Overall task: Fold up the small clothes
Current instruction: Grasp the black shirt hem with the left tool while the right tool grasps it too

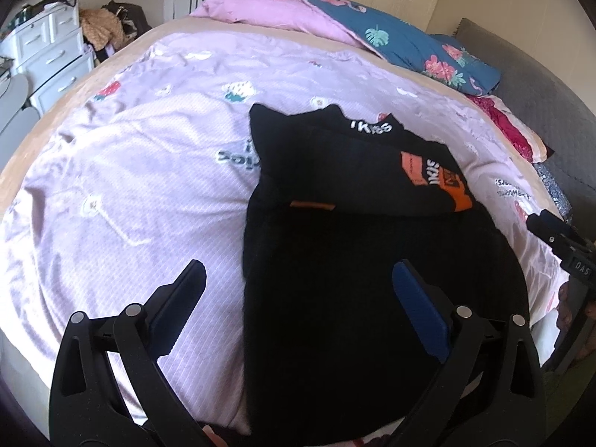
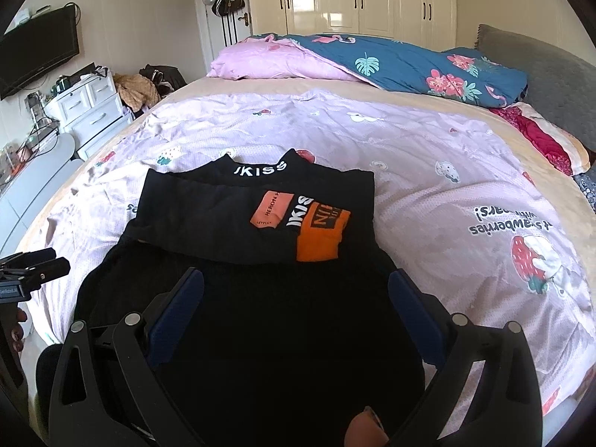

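Room: bedroom; white wardrobe (image 2: 357, 0) at far wall, white drawer unit (image 2: 89, 108) at one side, TV (image 2: 39, 50) on wall above it.
Surface: bed w/ lilac strawberry-print quilt (image 2: 428, 171); blue floral duvet (image 2: 428, 67) bunched at far edge.
Item: black top (image 2: 260, 260), orange patch (image 2: 320, 234) and white lettering on chest; lies flat on quilt, near edge close to the person.
Item state: looks part-folded; upper band w/ collar and print sits as a layer over the plain lower body. Sleeves not visible, prob. tucked in.
Orientation: collar points away toward far side of bed, hem toward the person; long axis runs near-to-far.
Left claw (image 1: 298, 287): fingers spread wide, holding nothing; hovers over the top's left edge, one finger above quilt, other above black cloth.
Right claw (image 2: 296, 287): fingers spread wide, empty; hovers over lower body of the top, both fingers above cloth.
Step, my guess: between folds, lining up for next grab.
Next move needs: each claw down onto a hem corner, pinch all layers, lift and carry hem toward collar, keep edges square.
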Motion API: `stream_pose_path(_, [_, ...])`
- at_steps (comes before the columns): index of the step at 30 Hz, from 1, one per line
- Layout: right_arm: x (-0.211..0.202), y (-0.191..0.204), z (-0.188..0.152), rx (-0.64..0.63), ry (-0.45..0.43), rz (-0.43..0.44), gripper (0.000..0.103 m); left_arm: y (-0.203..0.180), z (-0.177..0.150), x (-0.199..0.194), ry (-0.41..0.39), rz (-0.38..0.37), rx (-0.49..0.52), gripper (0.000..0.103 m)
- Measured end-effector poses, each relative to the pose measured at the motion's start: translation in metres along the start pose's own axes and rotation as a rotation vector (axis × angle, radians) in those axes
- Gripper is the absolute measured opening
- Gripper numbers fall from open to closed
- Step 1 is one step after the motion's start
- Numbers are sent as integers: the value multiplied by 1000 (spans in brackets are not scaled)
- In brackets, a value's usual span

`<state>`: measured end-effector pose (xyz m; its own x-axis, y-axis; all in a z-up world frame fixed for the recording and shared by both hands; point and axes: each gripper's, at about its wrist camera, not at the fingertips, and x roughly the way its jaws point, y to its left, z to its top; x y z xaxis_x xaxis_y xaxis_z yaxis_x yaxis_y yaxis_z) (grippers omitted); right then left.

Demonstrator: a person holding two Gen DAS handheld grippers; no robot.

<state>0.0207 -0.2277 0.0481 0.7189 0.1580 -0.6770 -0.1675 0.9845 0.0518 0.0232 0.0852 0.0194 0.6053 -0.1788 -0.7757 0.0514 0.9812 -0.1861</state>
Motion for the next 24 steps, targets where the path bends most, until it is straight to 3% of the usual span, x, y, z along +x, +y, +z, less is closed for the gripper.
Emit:
stream_pose_path(13, [-9,-4,-22,-18,24,-13,99,21,-41,-3,68,-29,-27,92])
stream_pose_path(20, [-11,-12,-35,-16,42,-13,99,36,-59,-5,111,-80,-64,56])
stream_pose_path(24, [-11,-17,-42,-10,55,-21,99,38,-70,-5,142,-99,-63,45])
